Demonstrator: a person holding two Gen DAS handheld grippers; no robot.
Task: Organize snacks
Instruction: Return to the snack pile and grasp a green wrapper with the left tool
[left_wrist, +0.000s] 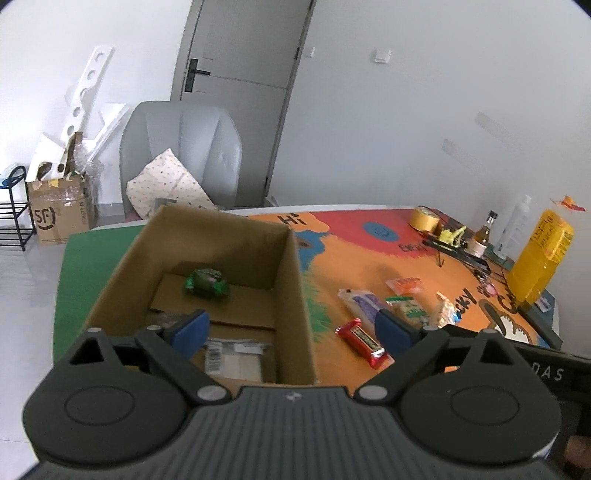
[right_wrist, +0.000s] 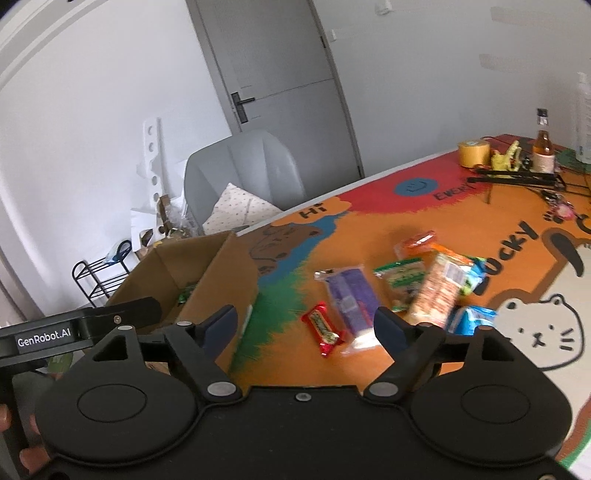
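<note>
An open cardboard box (left_wrist: 229, 240) stands on the table's left side, with a green-wrapped snack (left_wrist: 207, 282) on its floor. My left gripper (left_wrist: 290, 325) hovers open over the box's near right corner, nothing between its blue pads. To the box's right lie a red bar (right_wrist: 323, 328), a purple packet (right_wrist: 351, 295), a green cracker pack (right_wrist: 400, 280), a long orange-and-white pack (right_wrist: 439, 291), a blue pack (right_wrist: 471, 319) and an orange packet (right_wrist: 417, 242). My right gripper (right_wrist: 304, 317) is open above the red bar and purple packet, holding nothing.
At the mat's (right_wrist: 369, 229) far right stand a yellow tape roll (left_wrist: 424, 219), a small bottle (left_wrist: 485, 230), a black wire rack (right_wrist: 517, 177) and a yellow bag (left_wrist: 543, 254). A grey chair (left_wrist: 181, 155) with a pillow sits behind the table. The left gripper's body (right_wrist: 74, 328) shows beside the box.
</note>
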